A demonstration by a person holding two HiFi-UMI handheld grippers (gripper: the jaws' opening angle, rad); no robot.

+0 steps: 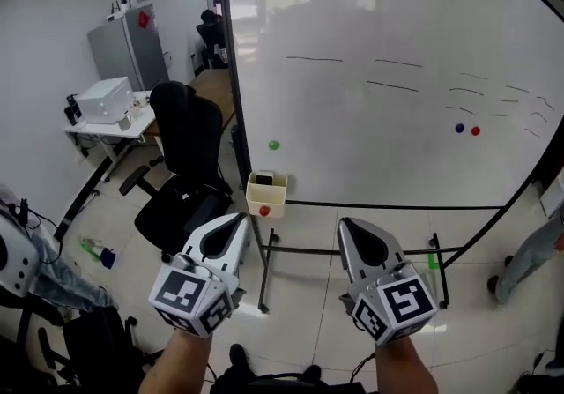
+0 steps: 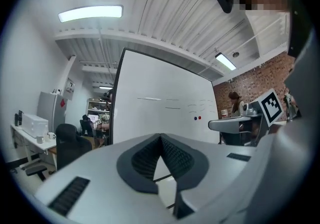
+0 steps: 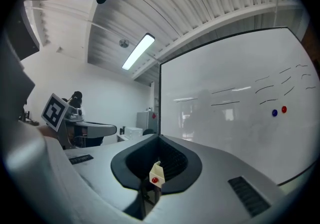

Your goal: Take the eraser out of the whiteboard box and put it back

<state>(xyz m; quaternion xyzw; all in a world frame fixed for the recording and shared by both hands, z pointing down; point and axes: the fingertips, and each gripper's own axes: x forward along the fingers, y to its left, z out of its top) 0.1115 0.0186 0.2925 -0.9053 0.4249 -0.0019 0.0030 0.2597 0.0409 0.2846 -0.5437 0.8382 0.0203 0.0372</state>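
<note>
A cream whiteboard box with a red magnet on its front hangs at the whiteboard's lower left corner. A dark eraser sits in its top. Both grippers are held level in front of the board, well short of the box. My left gripper is just below and left of the box, jaws together and empty. My right gripper is to the box's right, also shut and empty. In the right gripper view the box shows past the closed tips of the right gripper. The left gripper faces the board.
A black office chair stands left of the board, beside a white table with a printer and a grey cabinet. The board's black stand crosses the floor ahead. A person's leg is at far right. Green, blue and red magnets stick to the board.
</note>
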